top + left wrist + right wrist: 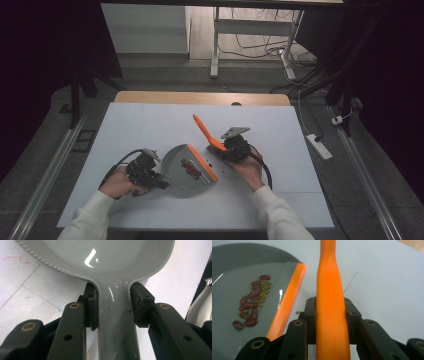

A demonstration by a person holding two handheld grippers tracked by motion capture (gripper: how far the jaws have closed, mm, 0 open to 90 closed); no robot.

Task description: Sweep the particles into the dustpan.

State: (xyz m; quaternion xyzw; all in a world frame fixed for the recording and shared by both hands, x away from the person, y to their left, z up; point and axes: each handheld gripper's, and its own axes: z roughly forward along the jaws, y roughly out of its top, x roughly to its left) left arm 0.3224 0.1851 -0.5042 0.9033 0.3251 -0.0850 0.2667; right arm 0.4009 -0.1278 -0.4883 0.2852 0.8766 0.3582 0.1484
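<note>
so: dustpan [186, 167] at table [150, 125] centre, handle clamped by left gripper [161, 183]; brush [206, 132] at 2 o'clock, clamped by right gripper [223, 151]. beans [191, 169] heaped near lip; stray bean [297, 312] outside. if pan is tilted, beans could be spilled; hard sweep could flick stray off.

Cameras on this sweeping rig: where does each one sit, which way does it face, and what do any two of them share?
High view: above the person's side, facing forward and down on the white table; both forearms, left gripper and right gripper show.
Left gripper view: rides the left gripper, looking along its jaws clamped on the grey dustpan handle.
Right gripper view: rides the right gripper, looking along its jaws clamped on the orange brush handle.
Shared: high and right gripper views both show the beans in the dustpan.
</note>
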